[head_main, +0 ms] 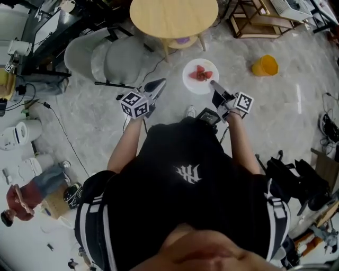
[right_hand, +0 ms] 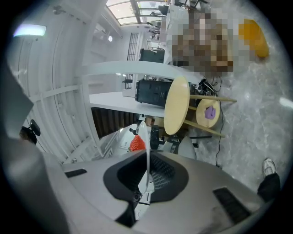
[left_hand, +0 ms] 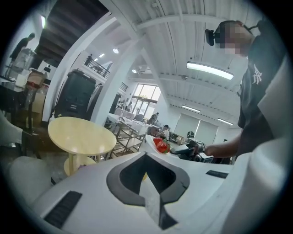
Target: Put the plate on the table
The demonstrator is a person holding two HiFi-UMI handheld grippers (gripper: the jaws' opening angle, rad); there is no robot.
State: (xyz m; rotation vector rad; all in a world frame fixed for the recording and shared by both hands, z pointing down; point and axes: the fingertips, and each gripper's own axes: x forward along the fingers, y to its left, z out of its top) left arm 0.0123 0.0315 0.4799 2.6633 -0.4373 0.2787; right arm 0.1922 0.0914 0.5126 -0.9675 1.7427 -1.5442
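A white plate (head_main: 199, 77) with red strawberries (head_main: 201, 73) on it hangs over the floor, a little short of the round pale wooden table (head_main: 174, 16). My right gripper (head_main: 213, 83) is shut on the plate's near rim. In the right gripper view the plate (right_hand: 147, 151) runs edge-on between the jaws of that gripper (right_hand: 147, 161), with a strawberry (right_hand: 136, 144) beside it and the table (right_hand: 176, 105) ahead. My left gripper (head_main: 158, 84) is beside the plate, shut and holding nothing. In the left gripper view the plate (left_hand: 153, 141) and the table (left_hand: 80, 135) both show.
A grey padded chair (head_main: 106, 57) stands left of the table. An orange object (head_main: 265, 65) lies on the marble floor to the right. A wooden rack (head_main: 257, 21) stands at the back right. The table's lower shelf (head_main: 183, 41) holds a small purple thing. Cables trail at the left.
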